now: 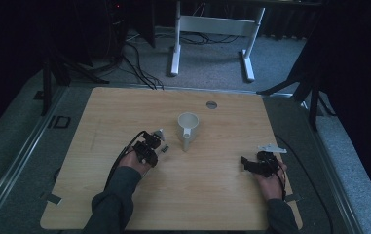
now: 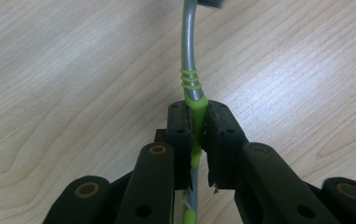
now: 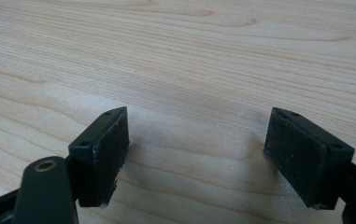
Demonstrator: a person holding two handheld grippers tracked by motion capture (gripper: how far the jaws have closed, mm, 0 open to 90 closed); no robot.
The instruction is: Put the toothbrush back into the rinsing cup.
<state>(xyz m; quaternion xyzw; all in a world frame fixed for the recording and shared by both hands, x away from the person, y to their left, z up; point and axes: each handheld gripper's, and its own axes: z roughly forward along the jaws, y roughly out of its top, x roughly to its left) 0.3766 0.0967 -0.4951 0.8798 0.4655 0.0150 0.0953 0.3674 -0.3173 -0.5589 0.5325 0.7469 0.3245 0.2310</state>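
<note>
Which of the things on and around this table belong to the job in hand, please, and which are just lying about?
In the job:
- grey-and-green handled utensil
- left gripper, shut on it
- white plastic jug

Lying about:
- right gripper, open
- round grey table insert
- white desk frame

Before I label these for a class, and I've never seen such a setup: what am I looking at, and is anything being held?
A person sits at a wooden table with a hand-held two-jaw gripper in each hand. The high view looks down from above; the other two pictures come from cameras riding on each gripper, looking along its black jaws. A white jug stands mid-table. The left gripper is shut on a thin tool with a grey and green handle; its far end is blurred, so I can't say what kind. The right gripper rests open over bare wood, holding nothing.
</note>
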